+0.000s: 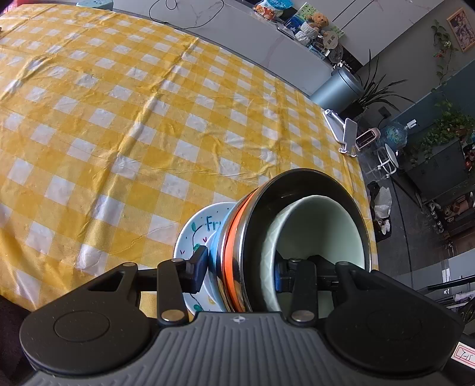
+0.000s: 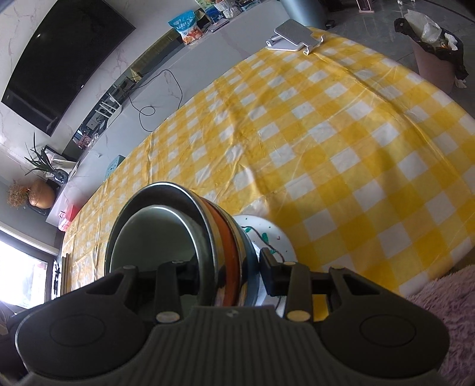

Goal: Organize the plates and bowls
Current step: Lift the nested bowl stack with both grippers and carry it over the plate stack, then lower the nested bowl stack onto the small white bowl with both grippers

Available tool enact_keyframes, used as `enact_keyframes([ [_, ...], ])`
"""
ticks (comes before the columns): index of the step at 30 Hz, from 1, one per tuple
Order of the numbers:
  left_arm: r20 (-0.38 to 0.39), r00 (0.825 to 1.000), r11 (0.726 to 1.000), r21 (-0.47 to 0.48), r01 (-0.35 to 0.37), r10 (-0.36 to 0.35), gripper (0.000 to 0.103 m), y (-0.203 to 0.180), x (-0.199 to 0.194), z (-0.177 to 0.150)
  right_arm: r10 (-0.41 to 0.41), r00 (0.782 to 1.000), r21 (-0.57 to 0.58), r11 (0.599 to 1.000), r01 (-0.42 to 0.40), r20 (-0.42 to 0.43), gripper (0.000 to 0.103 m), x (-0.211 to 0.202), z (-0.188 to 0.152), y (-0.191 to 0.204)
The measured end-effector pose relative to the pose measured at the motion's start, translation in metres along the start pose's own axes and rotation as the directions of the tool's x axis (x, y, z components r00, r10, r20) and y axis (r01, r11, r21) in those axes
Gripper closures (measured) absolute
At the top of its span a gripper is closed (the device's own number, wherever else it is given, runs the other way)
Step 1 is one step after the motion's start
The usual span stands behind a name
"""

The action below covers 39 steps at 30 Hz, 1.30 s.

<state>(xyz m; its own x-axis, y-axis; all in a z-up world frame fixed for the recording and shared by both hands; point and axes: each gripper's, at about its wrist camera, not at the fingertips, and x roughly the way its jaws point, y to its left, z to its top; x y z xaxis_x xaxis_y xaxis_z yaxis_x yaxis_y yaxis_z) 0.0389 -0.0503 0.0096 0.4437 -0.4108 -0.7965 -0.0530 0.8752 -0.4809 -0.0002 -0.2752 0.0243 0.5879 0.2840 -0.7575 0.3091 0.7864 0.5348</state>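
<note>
1. The worktop (image 1: 124,118) fills most of both views under a wrinkled cloth (image 2: 341,142) of yellow and white checks.
2. A phone stand (image 1: 346,130) sits at the worktop's far right edge in the left view, upper centre in the right view.
3. Lower centre, a stack is carried on edge: a pale green bowl (image 1: 314,231) nested in a steel bowl (image 1: 264,207) with an orange band, backed by a painted plate (image 1: 193,234).
4. The left hand-held gripper (image 1: 239,270) is clamped across the stack, one finger on the plate, one inside the green bowl.
5. The right hand-held gripper (image 2: 228,273) grips likewise; its inner finger is partly hidden, so probably on the bowl wall.
6. Beyond: a grey counter (image 2: 190,62) with a snack bag (image 2: 187,26), a dark TV (image 2: 65,59), plants (image 1: 445,130) and a bin (image 2: 436,50).
</note>
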Motion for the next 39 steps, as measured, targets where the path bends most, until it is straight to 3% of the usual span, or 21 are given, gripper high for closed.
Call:
enact_keyframes([
  [19, -0.028, 0.999, 1.0, -0.002, -0.022, 0.022, 0.057, 0.002, 0.016, -0.001, -0.017, 1.0, 0.015, 1.0, 0.018, -0.026, 0.066, 0.017, 0.001, -0.009],
  [26, -0.025, 0.999, 1.0, 0.005, -0.026, 0.026, 0.059, 0.002, 0.017, 0.0, -0.002, 1.0, 0.023, 1.0, 0.002, -0.025, 0.059, 0.017, 0.001, -0.009],
  [29, -0.009, 1.0, 1.0, 0.004, -0.02, 0.02, 0.057, 0.002, 0.016, 0.0, 0.005, 1.0, 0.023, 1.0, -0.005, -0.023, 0.055, 0.018, 0.001, -0.01],
  [33, 0.017, 0.999, 0.999, 0.019, -0.031, 0.031, 0.039, 0.001, 0.012, 0.001, -0.003, 1.0, 0.015, 1.0, 0.003, -0.01, 0.043, 0.017, 0.002, -0.009],
  [39, 0.03, 0.999, 0.999, 0.037, -0.031, 0.03, 0.038, -0.002, 0.004, 0.001, -0.009, 1.0, -0.006, 1.0, 0.009, 0.002, 0.036, 0.013, 0.002, -0.007],
])
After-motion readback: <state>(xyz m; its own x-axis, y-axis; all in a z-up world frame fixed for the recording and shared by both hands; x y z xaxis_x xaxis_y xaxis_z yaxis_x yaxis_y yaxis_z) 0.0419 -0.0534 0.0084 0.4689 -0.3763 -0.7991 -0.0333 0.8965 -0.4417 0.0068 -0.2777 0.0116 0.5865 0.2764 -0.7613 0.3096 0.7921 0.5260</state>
